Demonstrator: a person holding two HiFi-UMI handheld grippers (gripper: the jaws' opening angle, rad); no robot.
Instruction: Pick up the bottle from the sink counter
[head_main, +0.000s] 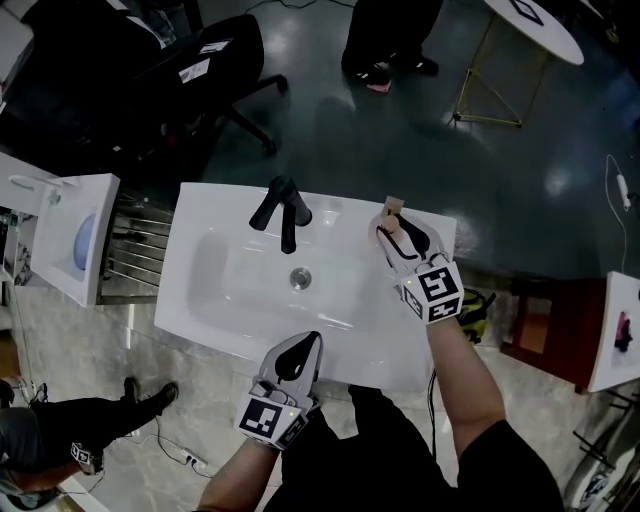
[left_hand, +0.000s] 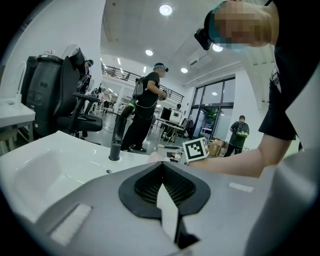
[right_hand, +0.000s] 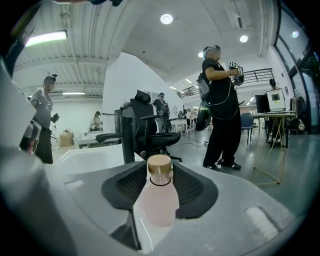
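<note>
1. The sink (head_main: 230, 270) is a white, glossy rectangular basin with a flat counter rim. The surface looks hard and slick.

2. The faucet (head_main: 283, 210) is matte black and angular. It stands at the far middle of the rim, well apart from the work zone.

3. The left gripper (head_main: 308, 345) rests at the near edge of the sink. Its ribbed black pads are pressed together with nothing between them. I leave it parked.

4. The right gripper (head_main: 397, 225) is at the far right corner of the counter. Its jaws are spread wide, one on each side of the bottle, and the pads do not appear to press on it.

5. The bottle (right_hand: 158, 197) stands upright on the far right corner of the counter, between those jaws. It has a pale pink, smooth, rounded body that narrows to a short neck.

6. The cap (right_hand: 159, 169) is a tan cylinder with a dark ring below it.

Handling: I judge the bottle to be small, light and rigid. It could slip, since the wall is smooth. I would take hold at the widest part of the body, below the shoulder, not at the cap. I would close the jaws squarely, because an off-centre push may tip the bottle or slide it along the slick rim.
</note>
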